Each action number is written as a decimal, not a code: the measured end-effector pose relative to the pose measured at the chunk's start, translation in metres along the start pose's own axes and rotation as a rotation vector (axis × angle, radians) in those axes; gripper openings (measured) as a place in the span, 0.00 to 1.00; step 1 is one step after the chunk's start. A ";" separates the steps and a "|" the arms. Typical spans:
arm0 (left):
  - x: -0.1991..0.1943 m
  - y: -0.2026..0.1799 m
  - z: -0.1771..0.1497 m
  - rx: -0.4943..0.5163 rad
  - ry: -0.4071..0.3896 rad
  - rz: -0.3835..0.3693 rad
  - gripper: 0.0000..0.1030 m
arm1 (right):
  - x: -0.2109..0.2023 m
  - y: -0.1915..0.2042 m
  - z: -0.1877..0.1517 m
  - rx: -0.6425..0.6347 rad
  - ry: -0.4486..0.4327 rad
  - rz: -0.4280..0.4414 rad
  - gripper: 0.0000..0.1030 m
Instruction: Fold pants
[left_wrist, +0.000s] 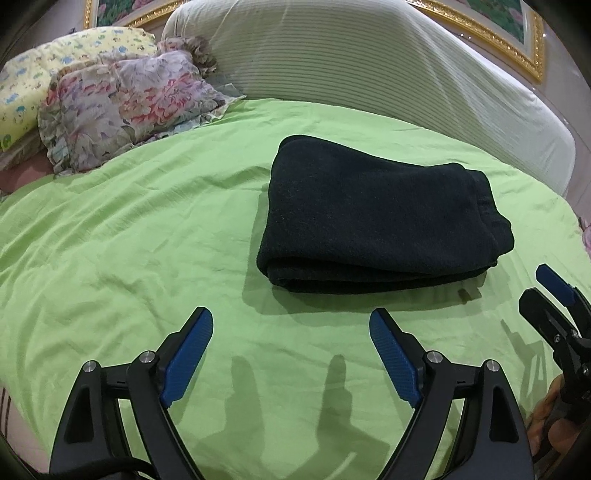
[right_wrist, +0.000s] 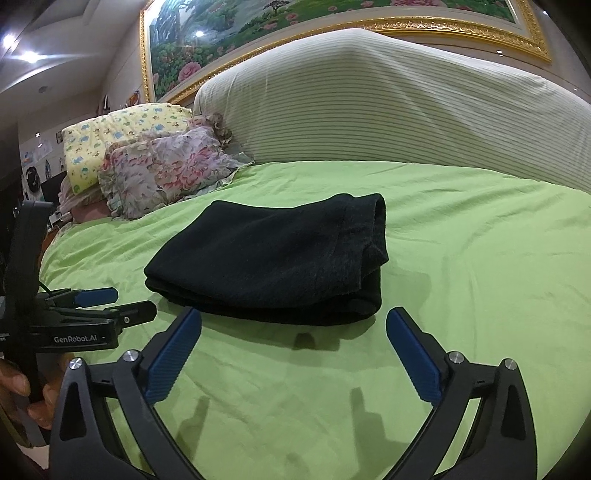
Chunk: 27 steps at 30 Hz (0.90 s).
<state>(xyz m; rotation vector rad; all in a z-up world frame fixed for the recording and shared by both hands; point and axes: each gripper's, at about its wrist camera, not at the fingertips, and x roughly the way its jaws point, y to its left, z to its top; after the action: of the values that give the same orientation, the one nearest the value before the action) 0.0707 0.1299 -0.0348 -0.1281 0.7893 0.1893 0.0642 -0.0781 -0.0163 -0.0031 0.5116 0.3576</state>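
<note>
The black pants (left_wrist: 373, 218) lie folded into a thick rectangular stack on the green bed sheet (left_wrist: 129, 236). They also show in the right wrist view (right_wrist: 273, 258). My left gripper (left_wrist: 291, 325) is open and empty, a short way in front of the stack. My right gripper (right_wrist: 293, 325) is open and empty, its tips just short of the stack's near edge. The right gripper shows at the right edge of the left wrist view (left_wrist: 554, 295). The left gripper shows at the left of the right wrist view (right_wrist: 110, 301).
A floral pillow (left_wrist: 125, 107) and a yellow patterned pillow (left_wrist: 44, 77) lie at the back left. A large striped white bolster (left_wrist: 369, 66) runs along the back under a gold-framed painting (right_wrist: 258, 33). The green sheet (right_wrist: 461, 258) spreads around the pants.
</note>
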 end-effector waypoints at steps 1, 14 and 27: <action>-0.001 -0.001 -0.001 0.005 -0.002 0.001 0.85 | 0.000 0.001 -0.001 0.001 0.003 -0.002 0.99; 0.000 -0.014 -0.009 0.074 -0.082 0.079 0.86 | 0.002 -0.001 -0.006 0.022 0.008 -0.043 1.00; -0.017 -0.020 -0.006 0.102 -0.155 0.068 0.92 | 0.013 -0.007 -0.003 0.034 0.038 -0.034 1.00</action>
<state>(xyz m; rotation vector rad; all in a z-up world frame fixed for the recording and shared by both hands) 0.0591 0.1072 -0.0264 0.0099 0.6483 0.2205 0.0757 -0.0800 -0.0260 0.0138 0.5548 0.3158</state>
